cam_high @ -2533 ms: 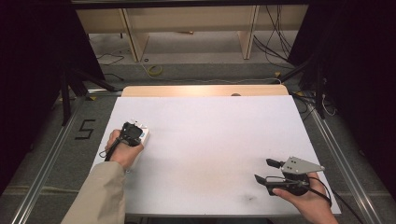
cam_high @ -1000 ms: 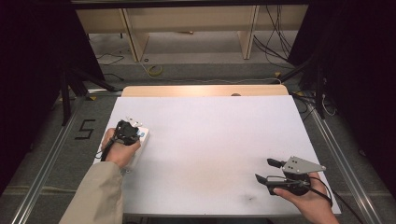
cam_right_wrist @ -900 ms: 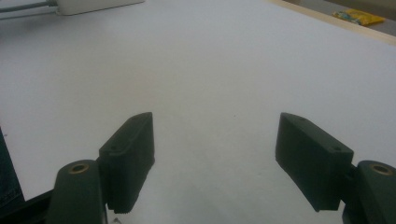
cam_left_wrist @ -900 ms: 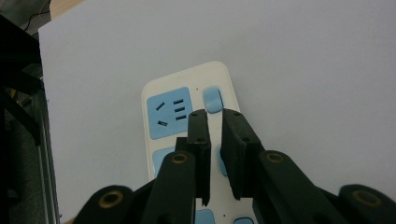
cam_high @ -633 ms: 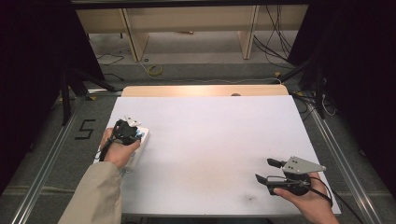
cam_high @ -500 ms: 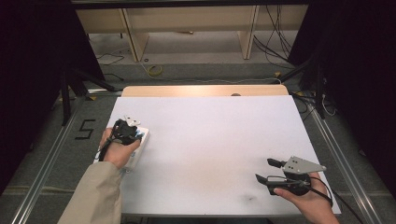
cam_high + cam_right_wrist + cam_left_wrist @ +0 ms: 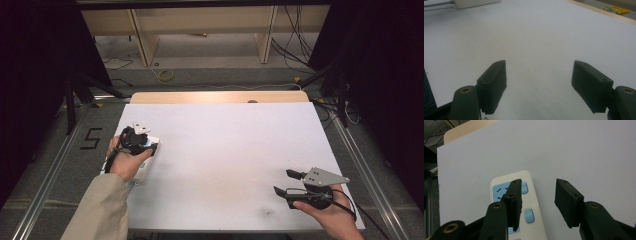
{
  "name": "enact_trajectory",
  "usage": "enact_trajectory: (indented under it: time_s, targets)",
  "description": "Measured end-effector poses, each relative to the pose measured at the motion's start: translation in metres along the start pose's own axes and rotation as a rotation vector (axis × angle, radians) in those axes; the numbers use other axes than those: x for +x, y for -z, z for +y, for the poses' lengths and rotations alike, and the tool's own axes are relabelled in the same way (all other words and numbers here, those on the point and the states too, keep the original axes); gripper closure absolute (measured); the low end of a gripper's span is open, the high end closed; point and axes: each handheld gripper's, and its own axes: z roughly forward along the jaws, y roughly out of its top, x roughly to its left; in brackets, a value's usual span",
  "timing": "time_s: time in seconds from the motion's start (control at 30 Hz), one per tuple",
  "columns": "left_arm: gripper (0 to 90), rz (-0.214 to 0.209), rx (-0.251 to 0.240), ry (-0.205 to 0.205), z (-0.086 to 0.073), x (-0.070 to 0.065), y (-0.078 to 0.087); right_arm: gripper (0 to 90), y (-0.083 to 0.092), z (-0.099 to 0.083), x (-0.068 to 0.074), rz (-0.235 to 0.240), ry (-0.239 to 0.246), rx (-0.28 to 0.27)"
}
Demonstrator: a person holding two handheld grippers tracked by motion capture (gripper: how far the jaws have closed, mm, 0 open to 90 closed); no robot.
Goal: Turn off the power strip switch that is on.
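Observation:
A white power strip [image 7: 145, 169] with blue sockets lies near the left edge of the white table [image 7: 225, 150]. My left gripper [image 7: 141, 141] hovers over its far end, held from above by a hand in a beige sleeve. In the left gripper view the strip [image 7: 530, 200] sits under and between the jaws, and the left gripper [image 7: 537, 183] is open with nothing gripped. My right gripper [image 7: 283, 182] rests low at the front right, pointing left. It is open in the right gripper view [image 7: 539, 65], which shows the strip [image 7: 476, 3] far off with its grey cable [image 7: 436, 5].
A wooden strip [image 7: 220, 96] runs along the table's far edge. Beyond it are shelf legs and floor cables, with a yellow item [image 7: 166, 75] on the floor. A black "5" mark [image 7: 91, 138] is on the floor at left. Metal rails flank the table.
The left hand and its gripper have shifted slightly left and away over the power strip. The right gripper has not moved.

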Motion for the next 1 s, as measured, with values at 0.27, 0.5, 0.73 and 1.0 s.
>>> enact_trajectory:
  time_s: [0.27,0.5,0.73,1.0]
  targets:
    - [47.7,-0.069,-0.038,-0.003,0.002,-0.007,0.003,28.9,0.0,0.0,0.0,0.001,-0.002,0.0]
    - [44.1,-0.135,-0.076,-0.009,0.005,-0.016,0.006,28.9,0.0,0.0,-0.001,0.001,-0.002,0.0]
    - [40.7,-0.191,-0.107,-0.024,0.009,-0.028,0.009,28.8,0.0,0.0,-0.001,-0.001,-0.002,0.0]
    - [38.1,-0.227,-0.138,-0.043,0.012,-0.041,0.012,28.7,0.0,-0.001,-0.001,0.0,-0.004,-0.001]
